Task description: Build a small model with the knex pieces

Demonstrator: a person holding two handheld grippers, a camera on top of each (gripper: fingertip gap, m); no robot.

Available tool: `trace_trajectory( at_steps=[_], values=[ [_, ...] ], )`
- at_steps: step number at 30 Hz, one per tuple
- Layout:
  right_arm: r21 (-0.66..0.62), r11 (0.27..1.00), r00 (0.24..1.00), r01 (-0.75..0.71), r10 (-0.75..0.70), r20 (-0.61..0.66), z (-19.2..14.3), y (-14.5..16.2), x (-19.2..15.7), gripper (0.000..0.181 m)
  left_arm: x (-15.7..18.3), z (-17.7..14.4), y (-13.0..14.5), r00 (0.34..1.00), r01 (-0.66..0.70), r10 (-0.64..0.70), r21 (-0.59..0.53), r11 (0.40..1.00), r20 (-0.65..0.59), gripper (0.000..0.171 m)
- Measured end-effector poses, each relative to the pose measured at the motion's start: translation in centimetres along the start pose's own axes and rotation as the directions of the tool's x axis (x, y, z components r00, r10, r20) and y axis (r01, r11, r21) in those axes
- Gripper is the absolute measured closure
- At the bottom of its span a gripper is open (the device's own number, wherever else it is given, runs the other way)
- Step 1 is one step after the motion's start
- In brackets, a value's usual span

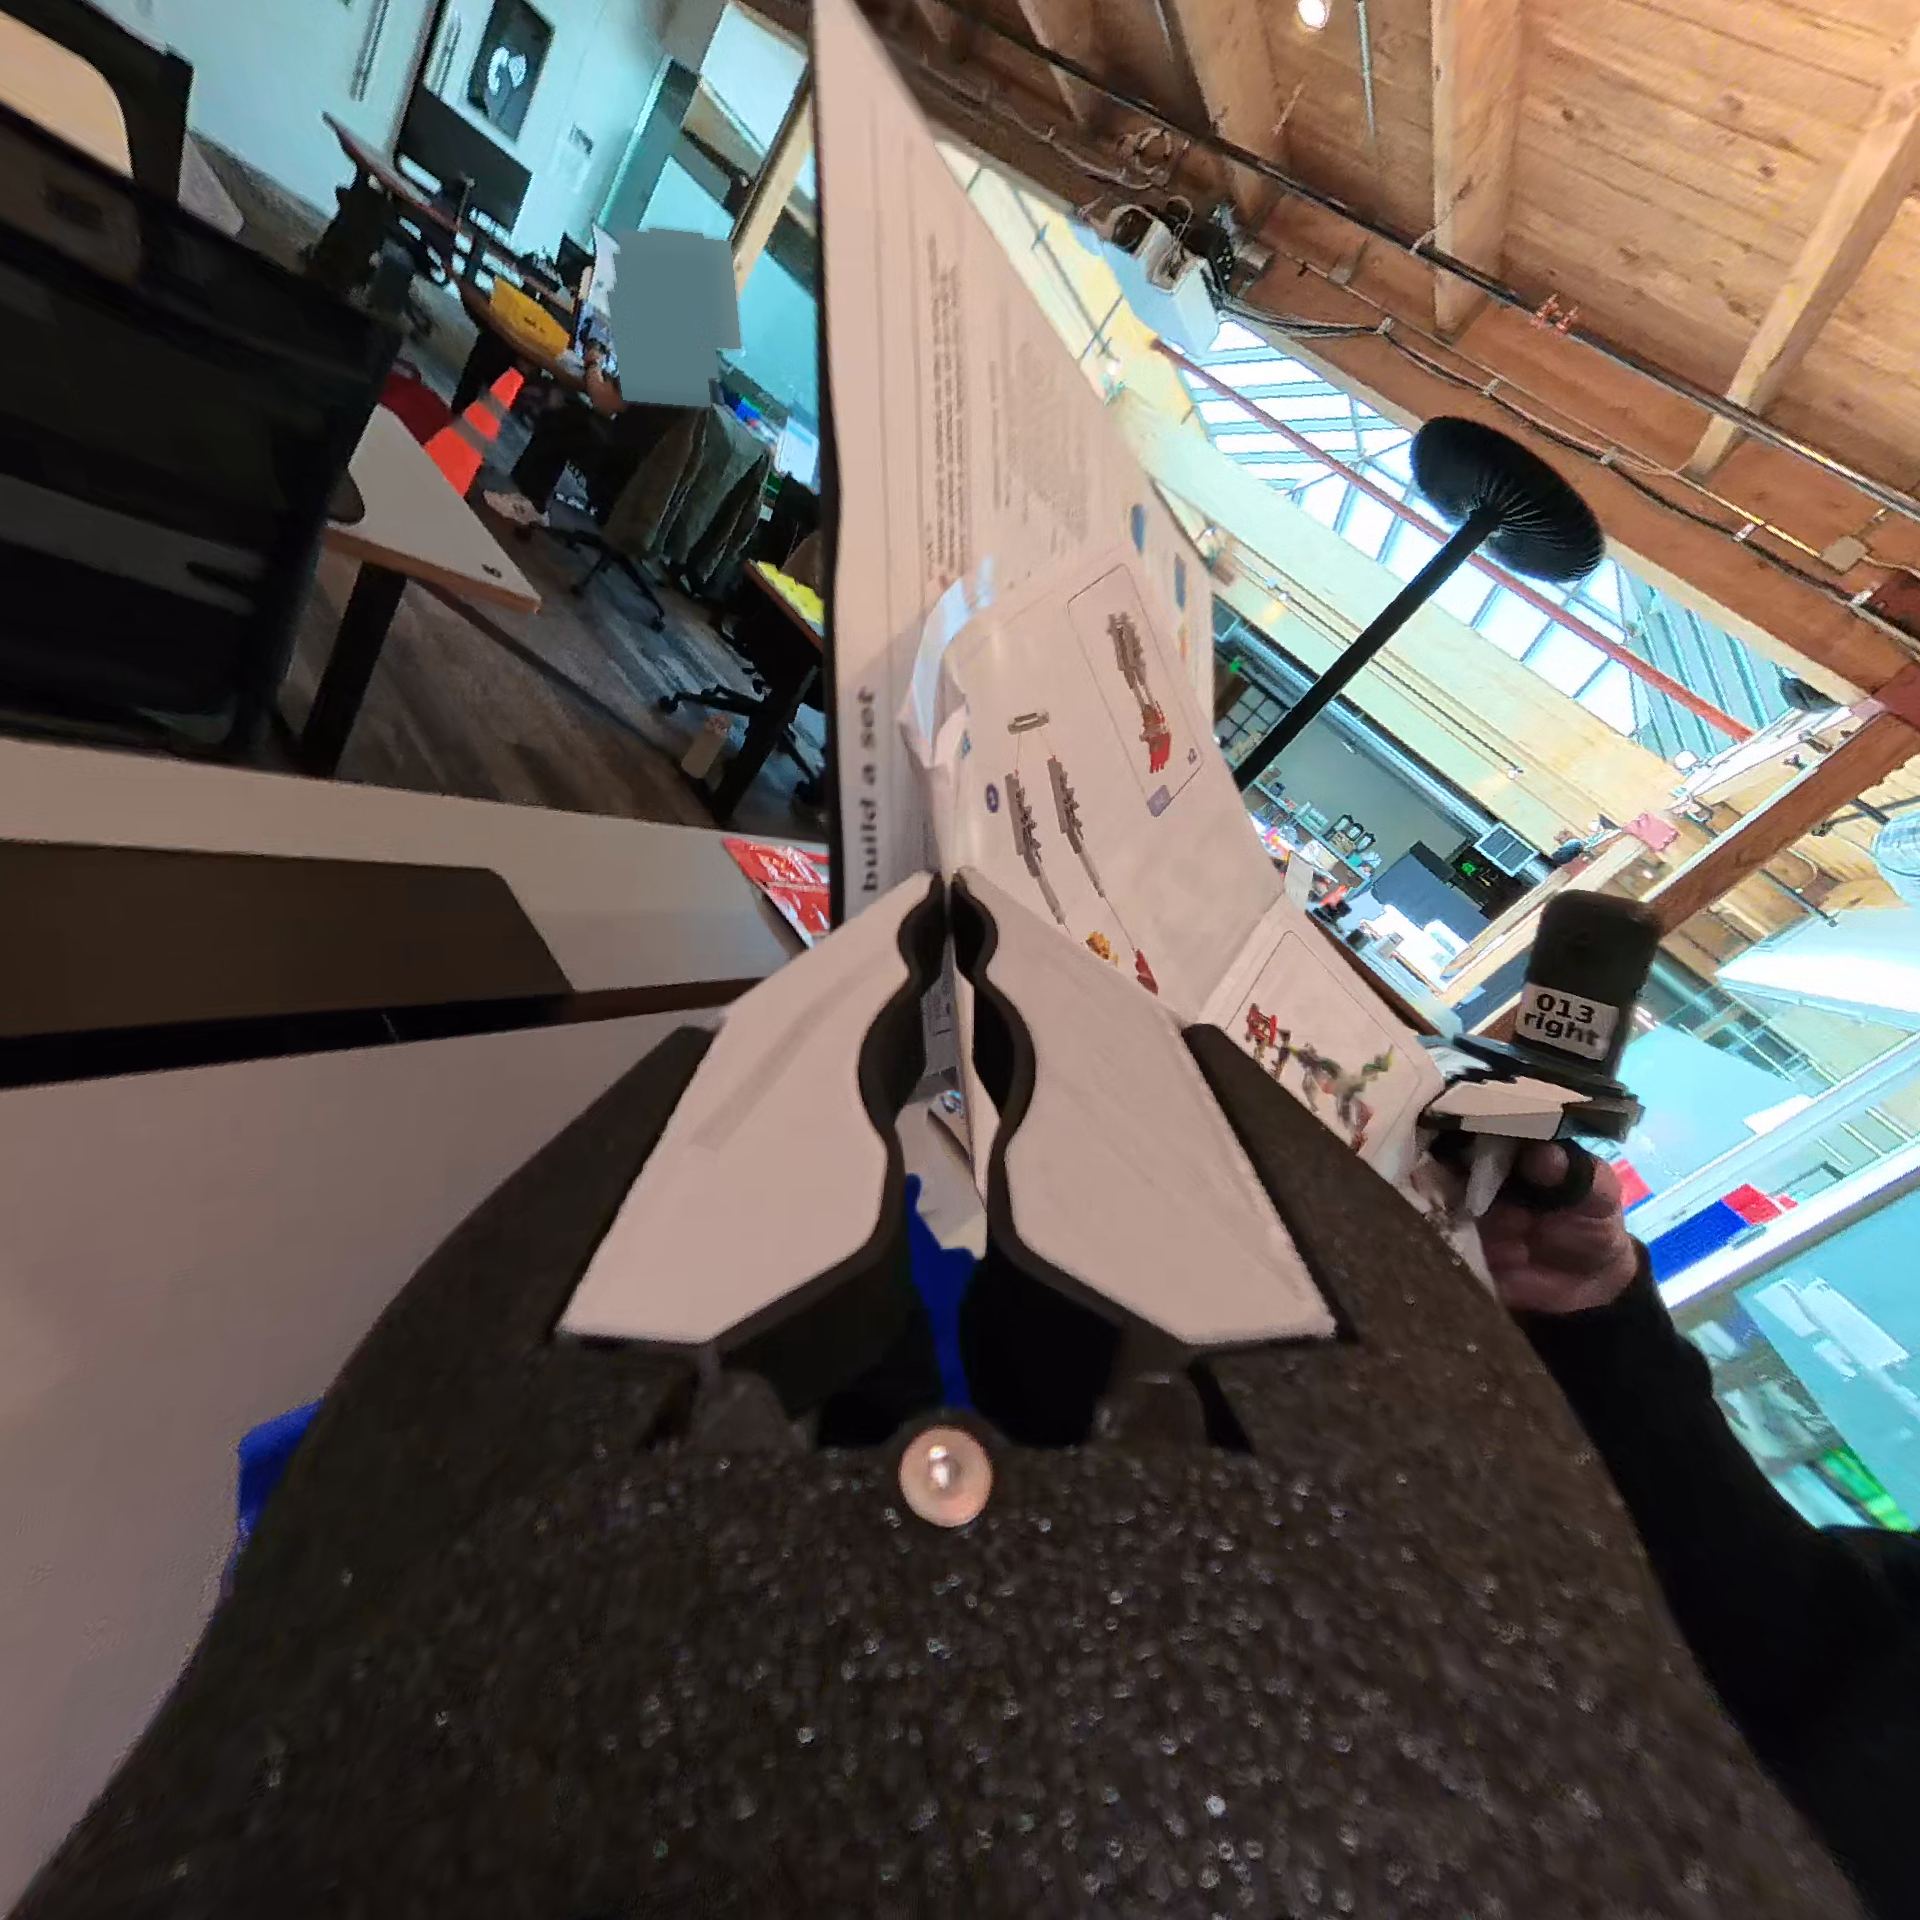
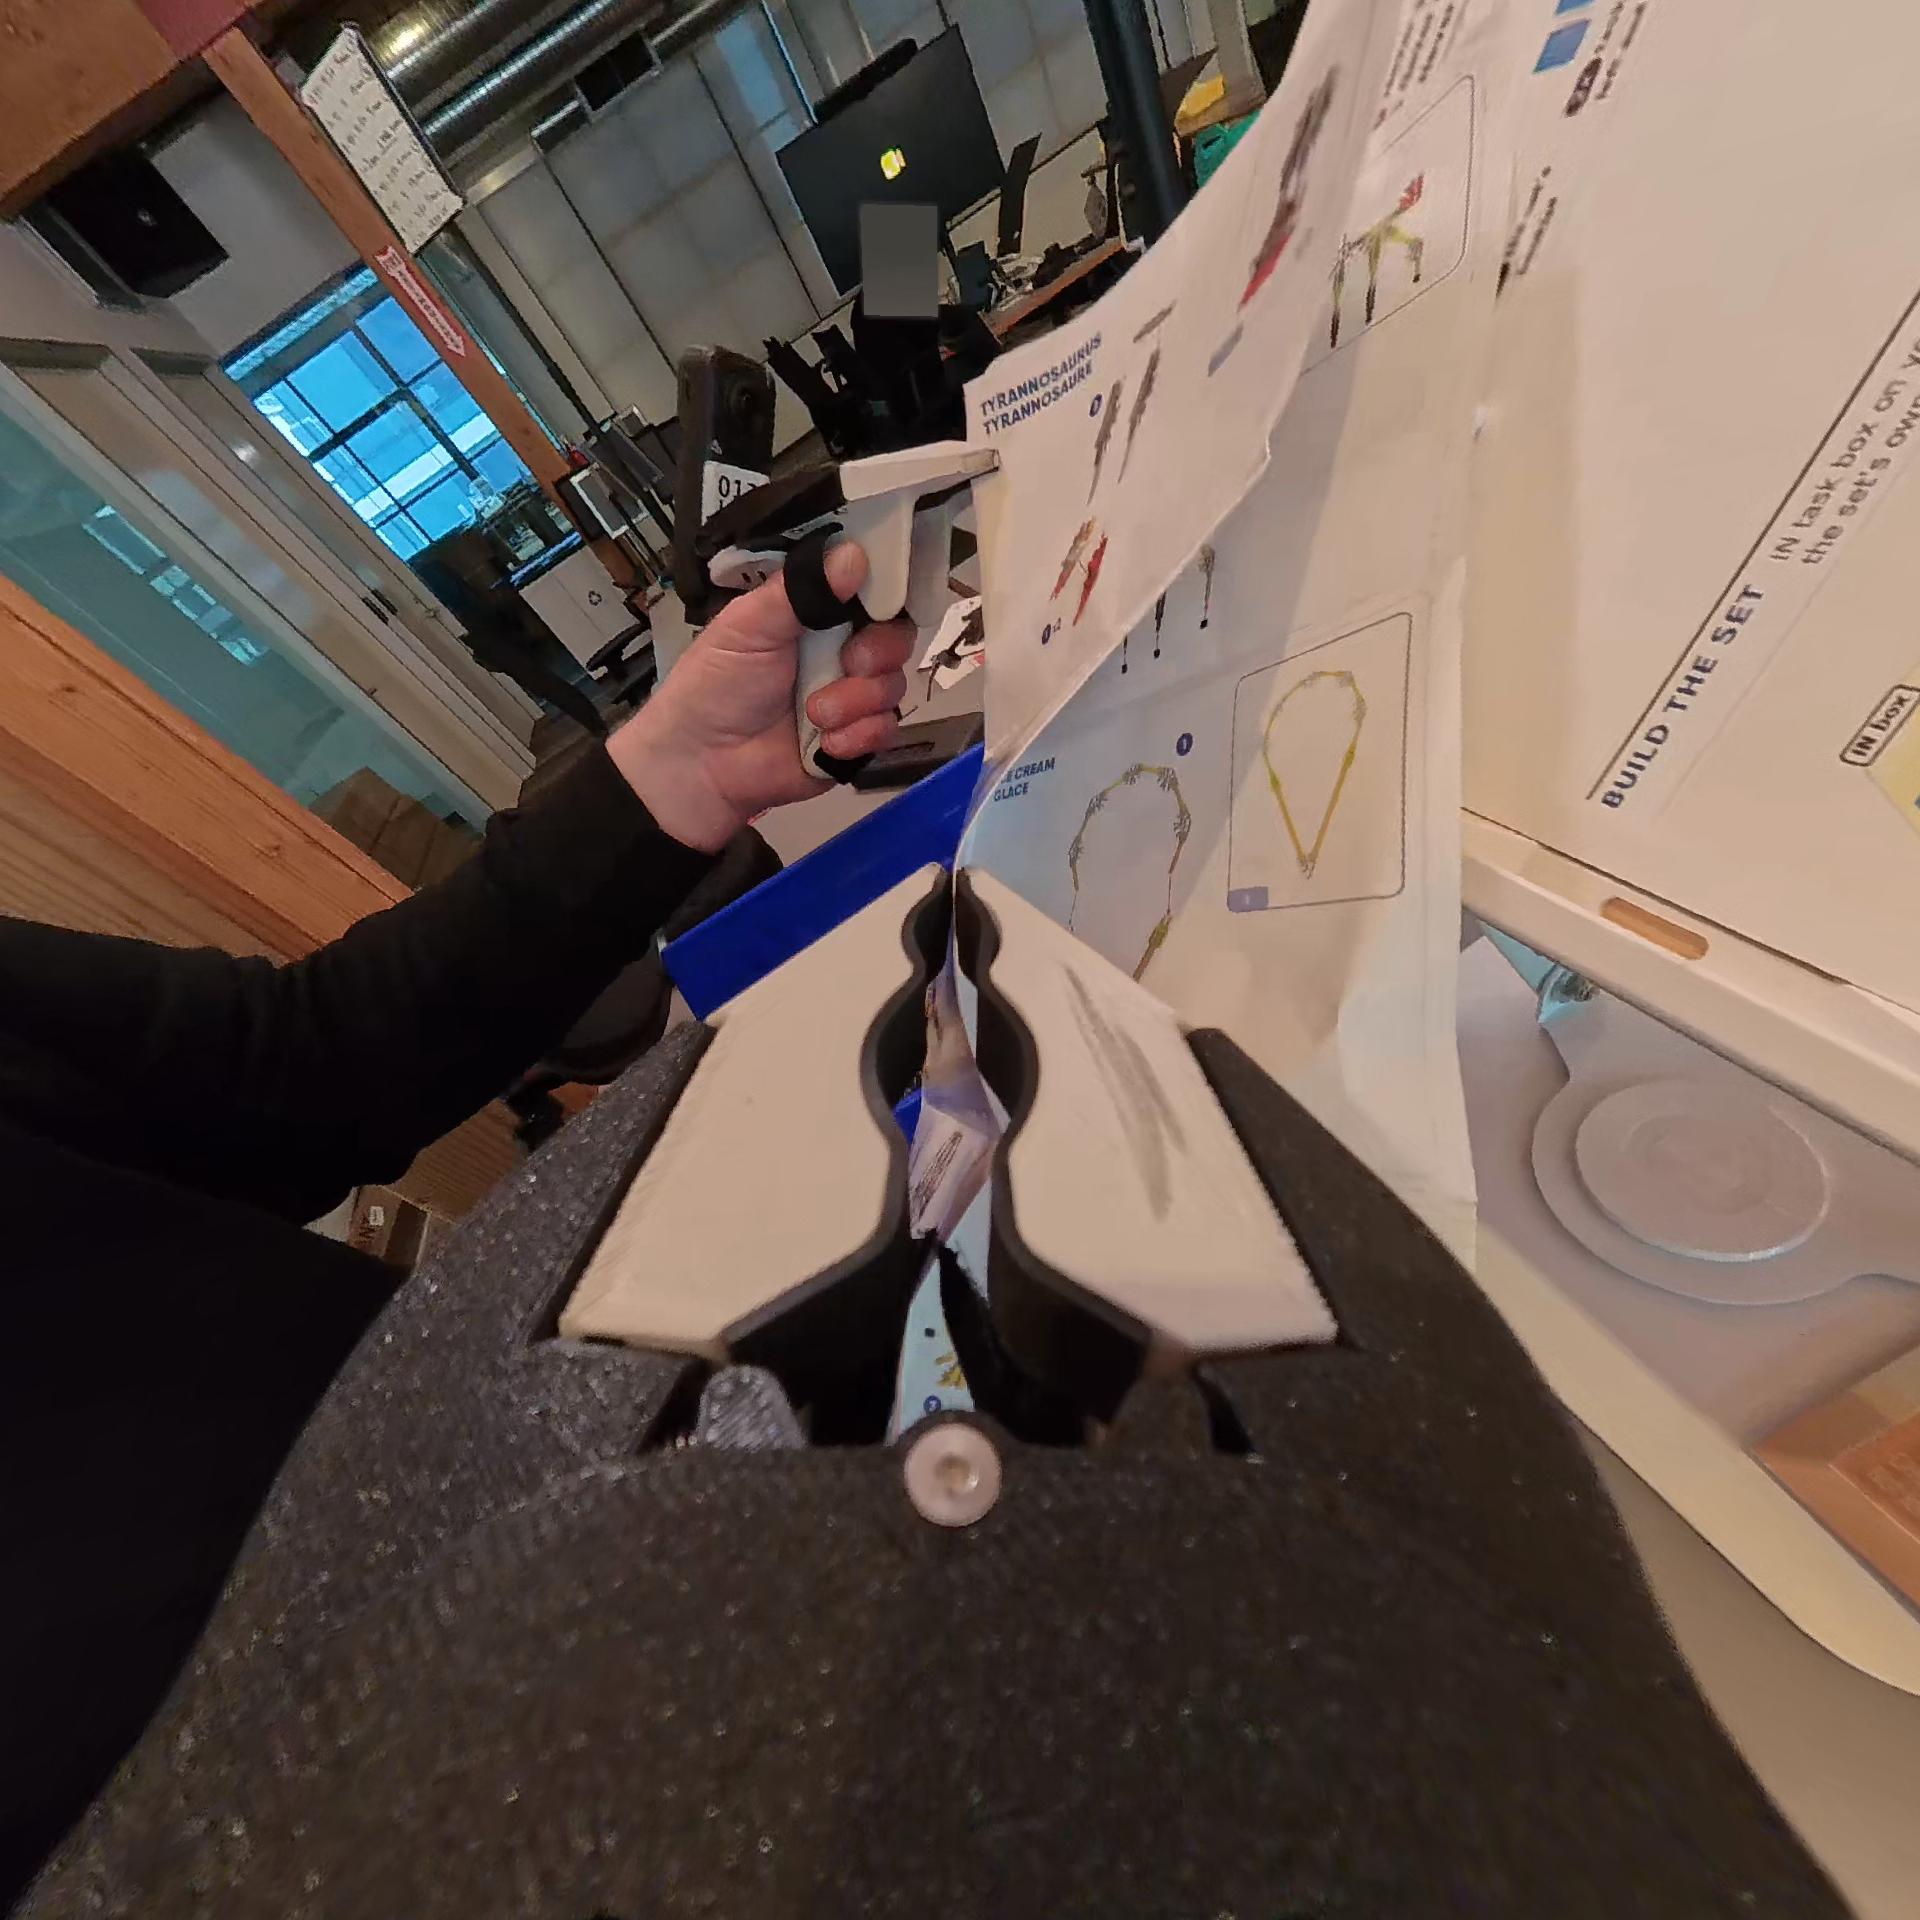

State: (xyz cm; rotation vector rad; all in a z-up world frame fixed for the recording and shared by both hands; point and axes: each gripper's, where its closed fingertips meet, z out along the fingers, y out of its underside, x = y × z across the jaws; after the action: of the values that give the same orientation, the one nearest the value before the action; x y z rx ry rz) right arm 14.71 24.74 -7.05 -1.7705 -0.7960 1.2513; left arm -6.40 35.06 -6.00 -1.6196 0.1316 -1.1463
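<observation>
left wrist view: left gripper (image 1: pixel 948 904) has its jaws pressed together on the edge of a folded instruction sheet (image 1: pixel 1091 748), white with printed build diagrams. the sheet is in the air and runs up and away from the fingertips. behind it stands a large white printed board (image 1: pixel 883 416), seen nearly edge-on. the right gripper (image 1: pixel 1455 1122) is at the sheet's far right edge, a hand (image 1: pixel 1558 1236) in a dark sleeve on its handle. a red packet (image 1: pixel 784 878) lies near the tabletop edge, left of the board. blue bin (image 1: pixel 270 1455) partly hidden under the gripper.

right wrist view: right gripper (image 2: pixel 951 904) has its jaws pinching the sheet's (image 2: pixel 1195 790) lower edge, paper threaded between the fingers. left gripper (image 2: pixel 987 462) clamps the sheet's upper left edge, held by a hand (image 2: pixel 748 696). blue bin (image 2: pixel 821 914) below the sheet, white board (image 2: pixel 1714 416) on the right.
</observation>
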Motion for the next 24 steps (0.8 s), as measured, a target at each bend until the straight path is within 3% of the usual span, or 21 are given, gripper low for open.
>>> trace_trajectory(
  at_steps=[8,12,15,18,20,22,24],
  values=[
    [0.084,0.971,0.968,0.224,-0.232,0.096,2.3,-2.5,-7.6,0.181,5.4,-4.8,-8.1,0.984,-0.176,0.181,0.176,0.969,-0.01,0.171],
    [0.169,0.959,0.94,0.227,-0.261,0.22,3.8,-4.4,-12.9,0.181,10.3,-8.9,-12.9,0.963,-0.249,0.266,0.243,0.938,-0.04,0.171],
    [0.272,0.94,0.909,0.205,-0.286,0.304,3.7,-6.4,-16.6,0.181,16.6,-12.7,-16.5,0.912,-0.348,0.397,0.326,0.879,-0.099,0.17],
    [0.393,0.908,0.885,0.144,-0.296,0.359,1.7,-9.4,-18.6,0.181,20.8,-15.4,-19.1,0.842,-0.46,0.532,0.401,0.792,-0.087,0.164],
    [0.441,0.886,0.902,0.147,-0.303,0.307,0.0,-11.1,-17.3,0.181,20.2,-16.2,-20.2,0.85,-0.447,0.524,0.446,0.775,-0.058,0.161],
    [0.422,0.898,0.934,0.127,-0.251,0.254,-1.0,-11.6,-14.2,0.181,17.0,-15.4,-19.2,0.9,-0.36,0.428,0.418,0.834,-0.079,0.157],
    [0.376,0.919,0.966,0.115,-0.191,0.172,-1.4,-11.1,-9.8,0.181,12.8,-13.2,-16.1,0.945,-0.269,0.316,0.344,0.899,-0.086,0.153]
  ],
)
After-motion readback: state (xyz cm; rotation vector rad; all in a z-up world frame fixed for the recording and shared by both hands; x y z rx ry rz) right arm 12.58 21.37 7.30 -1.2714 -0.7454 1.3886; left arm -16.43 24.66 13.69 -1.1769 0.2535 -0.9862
